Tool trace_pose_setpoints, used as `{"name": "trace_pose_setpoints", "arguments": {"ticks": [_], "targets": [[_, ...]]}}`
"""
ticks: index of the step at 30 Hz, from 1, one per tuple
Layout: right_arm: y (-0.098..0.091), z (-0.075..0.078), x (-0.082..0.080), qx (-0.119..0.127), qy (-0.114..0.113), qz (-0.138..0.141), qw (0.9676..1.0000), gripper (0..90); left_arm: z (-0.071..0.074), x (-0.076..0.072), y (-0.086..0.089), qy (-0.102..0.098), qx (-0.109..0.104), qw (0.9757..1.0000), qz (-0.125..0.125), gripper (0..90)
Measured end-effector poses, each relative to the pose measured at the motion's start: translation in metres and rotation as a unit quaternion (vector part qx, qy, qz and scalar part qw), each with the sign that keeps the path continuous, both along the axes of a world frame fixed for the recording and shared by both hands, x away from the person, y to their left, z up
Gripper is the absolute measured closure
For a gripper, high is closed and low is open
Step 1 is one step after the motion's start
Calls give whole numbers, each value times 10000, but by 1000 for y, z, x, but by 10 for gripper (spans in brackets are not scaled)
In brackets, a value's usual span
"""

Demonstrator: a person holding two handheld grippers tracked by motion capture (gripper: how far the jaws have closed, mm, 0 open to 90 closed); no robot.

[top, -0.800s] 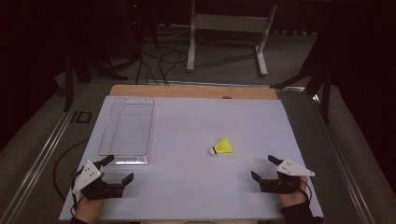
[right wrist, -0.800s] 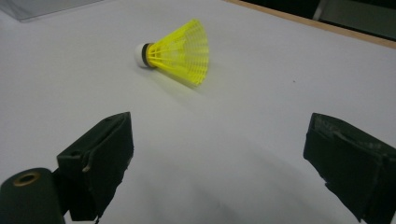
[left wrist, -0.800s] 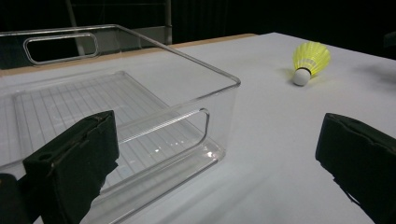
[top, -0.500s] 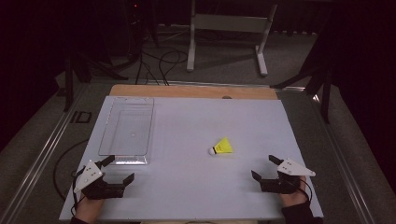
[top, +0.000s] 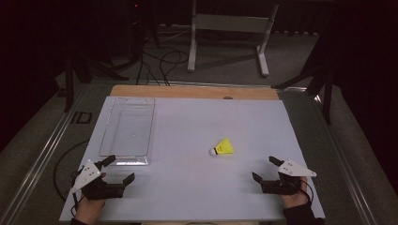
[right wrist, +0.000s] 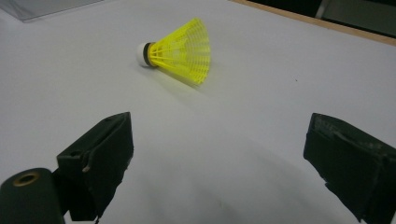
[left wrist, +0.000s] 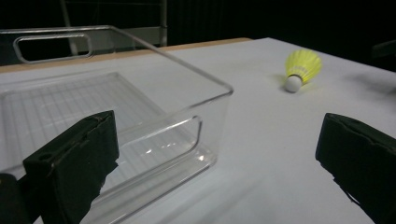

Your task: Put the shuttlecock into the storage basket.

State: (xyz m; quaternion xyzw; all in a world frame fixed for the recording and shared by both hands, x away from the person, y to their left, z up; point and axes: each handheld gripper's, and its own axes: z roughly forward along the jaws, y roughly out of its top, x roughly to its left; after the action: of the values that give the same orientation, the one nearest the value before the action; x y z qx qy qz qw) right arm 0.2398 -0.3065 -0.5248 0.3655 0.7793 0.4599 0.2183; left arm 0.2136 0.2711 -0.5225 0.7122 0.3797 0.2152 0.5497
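Note:
A yellow shuttlecock point(top: 223, 147) with a white cork tip lies on its side on the white table, right of centre. A clear plastic bin point(top: 127, 131) stands empty at the left. My left gripper point(top: 118, 169) rests near the front left, just in front of the bin's near edge, open with nothing between its fingers. My right gripper point(top: 265, 168) rests at the front right, open and empty, a short way in front of the shuttlecock. In the left gripper view the bin point(left wrist: 116, 116) is close and the shuttlecock point(left wrist: 301, 67) farther off. The right gripper view faces the shuttlecock point(right wrist: 180, 51).
The white sheet covers a wooden tabletop point(top: 197, 91) whose far edge shows. A grey metal stand point(top: 230, 28) and cables lie on the floor beyond the table. A corner of the bin point(right wrist: 42, 7) shows at the right gripper view's top left.

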Motion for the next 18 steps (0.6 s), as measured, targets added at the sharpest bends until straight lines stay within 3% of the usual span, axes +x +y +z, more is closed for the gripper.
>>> {"name": "trace_pose_setpoints", "arguments": {"ticks": [2, 3, 5, 9, 13, 14, 15, 18], "targets": [[0, 0, 0, -10, 1, 1, 10000, 86, 5, 1, -1, 1, -63, 9999, -156, 3], [0, 0, 0, -1, 12, 9, 10000, 86, 9, 1, -1, 42, -252, 9993, -266, 3], [0, 0, 0, -19, 26, 17, 10000, 86, 14, 2, -1, 93, -364, 9982, -469, 3], [0, 1, -1, -20, 14, -7, 10000, 86, 24, 4, -4, 105, -192, 9960, -863, 3], [0, 1, -1, -39, 9, 3, 10000, 86, 32, 6, -9, 151, 44, 9907, -1348, 3], [0, 1, -1, -39, 1, 4, 10000, 86, 32, 6, -9, 151, 44, 9907, -1348, 3], [0, 1, -1, -39, -8, 12, 10000, 86, 35, 8, -11, 200, 91, 9871, -1586, 3], [1, 1, -1, -42, -2, 21, 10000, 86, 38, 11, -14, 312, 320, 9823, -1817, 3]]}}
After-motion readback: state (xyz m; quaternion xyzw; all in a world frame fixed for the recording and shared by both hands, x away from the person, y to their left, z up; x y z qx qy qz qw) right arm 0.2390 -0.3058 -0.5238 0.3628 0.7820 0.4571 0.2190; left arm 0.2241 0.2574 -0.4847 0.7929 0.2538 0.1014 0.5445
